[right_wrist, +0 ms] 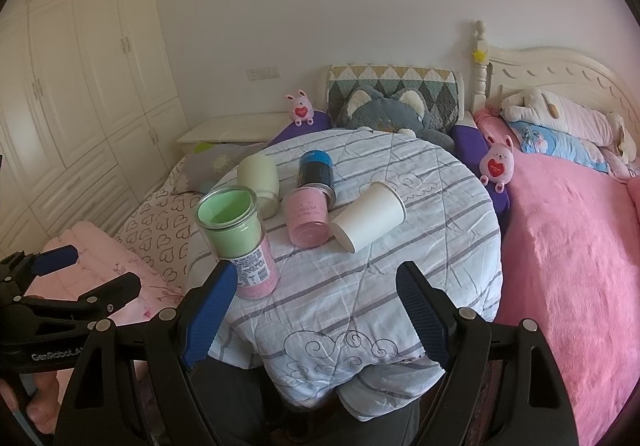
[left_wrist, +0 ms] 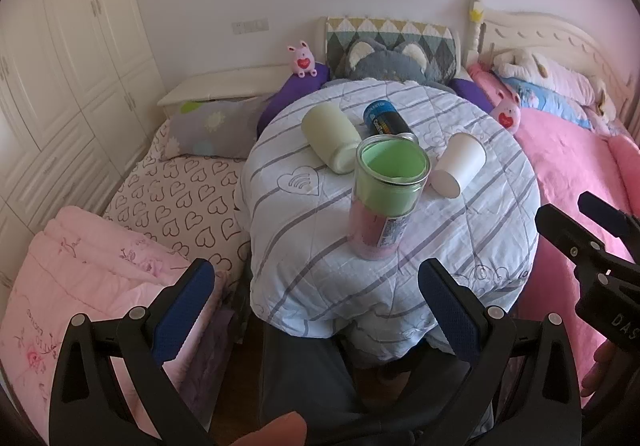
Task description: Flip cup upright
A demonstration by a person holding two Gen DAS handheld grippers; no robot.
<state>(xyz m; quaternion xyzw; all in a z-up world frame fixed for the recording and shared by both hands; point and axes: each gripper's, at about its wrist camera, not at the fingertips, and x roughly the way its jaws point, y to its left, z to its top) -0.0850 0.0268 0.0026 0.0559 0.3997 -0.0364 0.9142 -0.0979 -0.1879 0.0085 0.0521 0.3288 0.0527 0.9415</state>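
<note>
A white paper cup [left_wrist: 459, 163] [right_wrist: 368, 215] lies on its side on the round table [left_wrist: 304, 246] [right_wrist: 400, 294], mouth toward me. A pale cream cup [left_wrist: 331, 135] [right_wrist: 260, 182] also lies on its side. A pink cup [right_wrist: 306, 220] and a dark blue can [left_wrist: 386, 119] [right_wrist: 316, 170] lie down too. A green glass cup [left_wrist: 390, 176] [right_wrist: 230, 220] stands upright on a pink container [left_wrist: 376, 234] [right_wrist: 256, 274]. My left gripper [left_wrist: 316, 310] is open and empty before the table. My right gripper [right_wrist: 316, 310] is open and empty, also showing in the left wrist view [left_wrist: 588, 230].
The table wears a striped quilted cloth. A heart-print bed [left_wrist: 176, 198] lies left, a pink bed [right_wrist: 572, 246] right. A grey plush [right_wrist: 392, 114] and pink bunny toys [right_wrist: 496, 164] sit behind the table. White wardrobes [right_wrist: 80, 86] line the left wall.
</note>
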